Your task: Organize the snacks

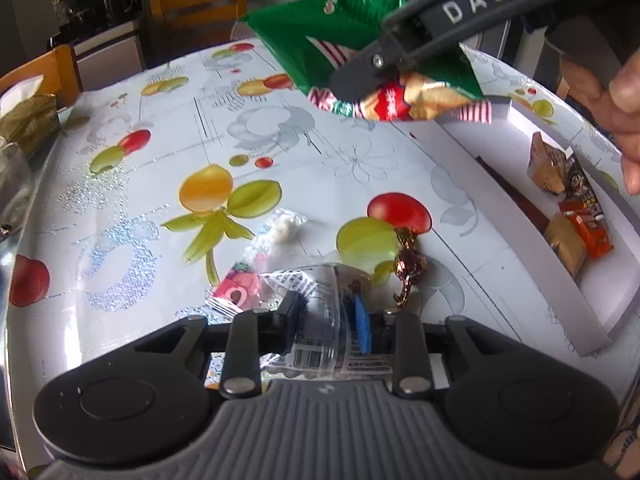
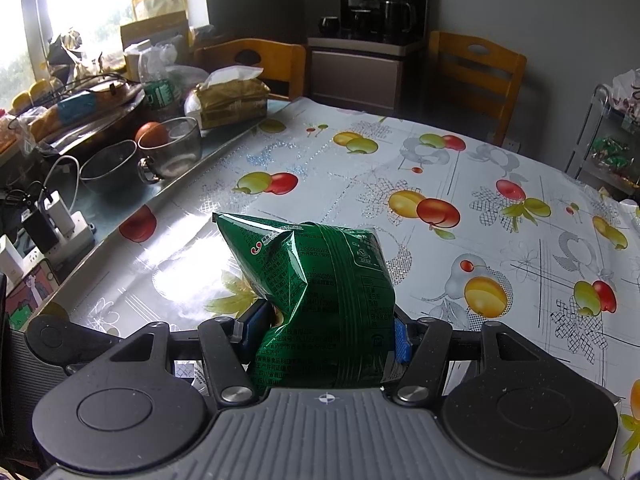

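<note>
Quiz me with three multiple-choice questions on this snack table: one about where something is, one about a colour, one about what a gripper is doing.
1. Where is the orange snack packet?
A. In the white rectangular tray
B. On a chair
C. In a glass bowl

2. What colour is the crinkled foil snack bag in the right gripper?
A. Blue
B. Green
C. Yellow

3. What is the left gripper doing?
A. Hanging open over nothing
B. Holding a spoon
C. Closed on a clear plastic packet with a barcode

Answers: 1 A, the packet lies inside the tray walls; 2 B, the bag is green in both views; 3 C, the jaws pinch the clear wrapper.
</note>
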Available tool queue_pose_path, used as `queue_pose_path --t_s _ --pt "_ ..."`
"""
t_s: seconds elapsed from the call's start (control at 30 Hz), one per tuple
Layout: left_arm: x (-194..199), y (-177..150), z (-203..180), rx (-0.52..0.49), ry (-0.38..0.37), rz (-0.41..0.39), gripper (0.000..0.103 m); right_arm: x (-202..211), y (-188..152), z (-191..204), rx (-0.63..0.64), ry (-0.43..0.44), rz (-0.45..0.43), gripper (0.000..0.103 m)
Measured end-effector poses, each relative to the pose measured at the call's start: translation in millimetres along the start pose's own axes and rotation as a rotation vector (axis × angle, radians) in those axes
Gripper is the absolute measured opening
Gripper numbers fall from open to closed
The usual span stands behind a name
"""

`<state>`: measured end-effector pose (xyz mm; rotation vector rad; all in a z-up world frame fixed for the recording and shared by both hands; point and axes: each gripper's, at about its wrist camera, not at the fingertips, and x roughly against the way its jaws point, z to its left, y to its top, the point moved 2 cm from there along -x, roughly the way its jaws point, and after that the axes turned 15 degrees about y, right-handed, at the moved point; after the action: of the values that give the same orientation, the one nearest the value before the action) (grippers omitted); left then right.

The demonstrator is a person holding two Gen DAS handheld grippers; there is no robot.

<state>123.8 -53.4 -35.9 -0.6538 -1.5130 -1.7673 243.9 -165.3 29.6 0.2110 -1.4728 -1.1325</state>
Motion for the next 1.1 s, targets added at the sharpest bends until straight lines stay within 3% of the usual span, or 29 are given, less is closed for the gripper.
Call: queue_pose_path --t_s 0.43,0.8,1.1 --pt "20 10 3 0.015 0.01 -0.046 0.023 9 -1 7 0.006 0.016 -0.015 0.06" --pt "32 20 27 0.13 0.066 -0.056 0.022 19 -4 14 -0.006 0.03 -0.039 0.06" --pt "37 23 31 0.149 0.076 -0.057 0.018 27 -6 19 -0.016 0.037 -0.061 0.06"
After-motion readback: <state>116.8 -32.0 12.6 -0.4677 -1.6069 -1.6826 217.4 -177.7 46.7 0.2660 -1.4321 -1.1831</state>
